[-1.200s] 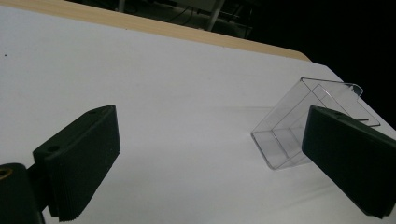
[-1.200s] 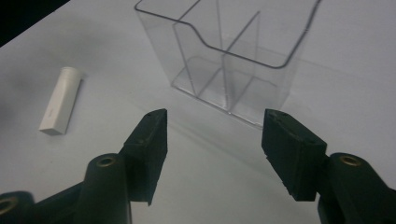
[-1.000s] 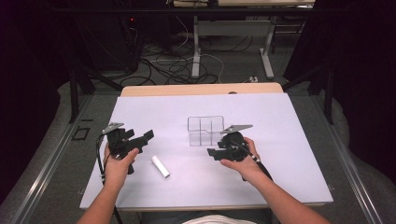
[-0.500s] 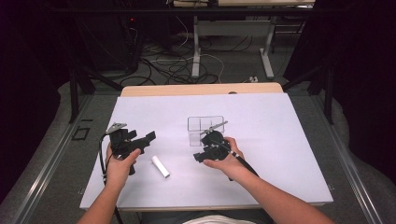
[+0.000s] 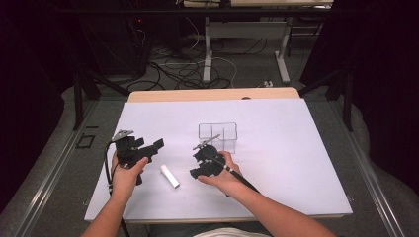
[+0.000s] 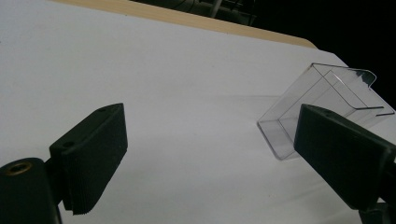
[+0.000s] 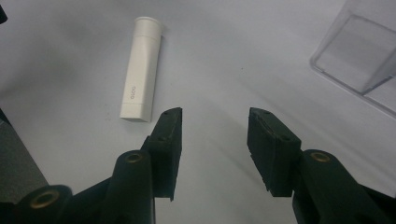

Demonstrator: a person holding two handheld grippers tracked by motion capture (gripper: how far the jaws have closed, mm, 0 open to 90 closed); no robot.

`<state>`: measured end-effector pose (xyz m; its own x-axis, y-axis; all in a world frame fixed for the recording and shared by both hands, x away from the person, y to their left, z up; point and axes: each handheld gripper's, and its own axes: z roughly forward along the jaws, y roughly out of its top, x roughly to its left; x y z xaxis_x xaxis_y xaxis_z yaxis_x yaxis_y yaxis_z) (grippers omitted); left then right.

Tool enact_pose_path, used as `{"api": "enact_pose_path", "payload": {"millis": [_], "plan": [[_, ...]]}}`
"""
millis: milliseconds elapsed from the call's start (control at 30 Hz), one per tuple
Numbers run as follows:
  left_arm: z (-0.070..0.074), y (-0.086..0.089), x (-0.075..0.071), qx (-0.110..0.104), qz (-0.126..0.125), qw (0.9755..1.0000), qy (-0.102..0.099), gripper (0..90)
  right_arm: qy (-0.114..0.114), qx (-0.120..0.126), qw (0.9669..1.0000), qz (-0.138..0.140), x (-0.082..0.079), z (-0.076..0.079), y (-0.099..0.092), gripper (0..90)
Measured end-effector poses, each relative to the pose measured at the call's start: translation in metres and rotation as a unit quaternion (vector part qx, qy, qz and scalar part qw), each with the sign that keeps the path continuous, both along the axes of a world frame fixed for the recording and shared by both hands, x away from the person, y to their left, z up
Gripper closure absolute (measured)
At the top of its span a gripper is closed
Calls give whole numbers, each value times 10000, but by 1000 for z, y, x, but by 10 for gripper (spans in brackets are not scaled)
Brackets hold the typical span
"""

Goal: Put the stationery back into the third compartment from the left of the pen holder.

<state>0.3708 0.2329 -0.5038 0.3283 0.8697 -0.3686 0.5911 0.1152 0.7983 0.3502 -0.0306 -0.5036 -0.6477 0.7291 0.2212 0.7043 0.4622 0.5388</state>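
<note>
We note: white tube (image 7: 141,70), clear box (image 5: 218,137), black grippers, white sheet (image 5: 276,128) over tan table (image 5: 212,94).

On the bench (image 5: 296,148), the tube (image 5: 169,176) lies between the two claws: just right of the left claw (image 5: 157,145), just left of the right claw (image 5: 193,174). The box (image 5: 218,137) stands beyond the right claw, close behind it.

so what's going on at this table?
A person works with a set of tongs in each hand over a white table. The right tongs have moved toward a small white tube lying flat, their jaws narrowing with nothing between them yet. The left tongs hover open and empty beside it. A clear divided box sits just behind, untouched.
</note>
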Motion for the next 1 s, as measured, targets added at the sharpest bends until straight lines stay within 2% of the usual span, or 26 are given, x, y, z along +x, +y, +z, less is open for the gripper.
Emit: {"api": "enact_pose_path", "payload": {"millis": [33, 67, 200, 233, 300, 333, 433, 500, 533, 567, 600, 667, 733, 800, 1000], "plan": [[0, 1, 0, -9, -19, 10000, 14, 99, -3, -61, 9999, 88, 0, -2, 1, 550], [0, 0, 0, -35, 39, 10000, 32, 100, 86, -56, 9999, 76, 0, -3, 3, 550], [-1, 1, 1, -41, 37, 10000, -2, 101, 178, -22, 9998, 30, -1, -9, 11, 550], [-1, 1, 1, -43, 45, 10000, 7, 101, 159, 6, 9998, 147, -1, -10, 12, 550], [-1, 1, 1, -31, 56, 10000, 39, 101, 178, -21, 9997, 138, -1, -12, 16, 550], [-1, 2, 1, -17, 69, 10000, 42, 102, 269, 46, 9996, 89, -2, -12, 18, 550], [-2, 2, 2, -35, 64, 10000, 36, 104, 268, 81, 9995, 120, -3, -14, 23, 550], [-2, 2, 2, -20, 69, 10000, 43, 104, 177, 9, 9993, 344, -1, -16, 23, 550], [-3, 2, 2, -27, 98, 9999, 9, 104, 263, 146, 9993, 222, -3, -16, 27, 550], [-2, 2, 2, -15, 76, 10000, 26, 104, 306, 149, 9993, 171, -3, -16, 29, 551], [-3, 2, 2, -9, 74, 10000, 28, 104, 259, 139, 9992, 266, -3, -16, 29, 550], [-3, 1, 2, 5, 66, 10000, 34, 105, 309, 176, 9991, 231, -4, -16, 32, 550], [-3, 1, 2, 11, 60, 10000, 38, 105, 264, 159, 9989, 345, -3, -17, 35, 550], [-3, 1, 2, 8, 64, 10000, 39, 106, 349, 183, 9988, 301, -5, -17, 39, 551], [-3, 1, 2, 31, 50, 10000, 78, 109, 317, 155, 9985, 419, -6, -18, 49, 555]]}}
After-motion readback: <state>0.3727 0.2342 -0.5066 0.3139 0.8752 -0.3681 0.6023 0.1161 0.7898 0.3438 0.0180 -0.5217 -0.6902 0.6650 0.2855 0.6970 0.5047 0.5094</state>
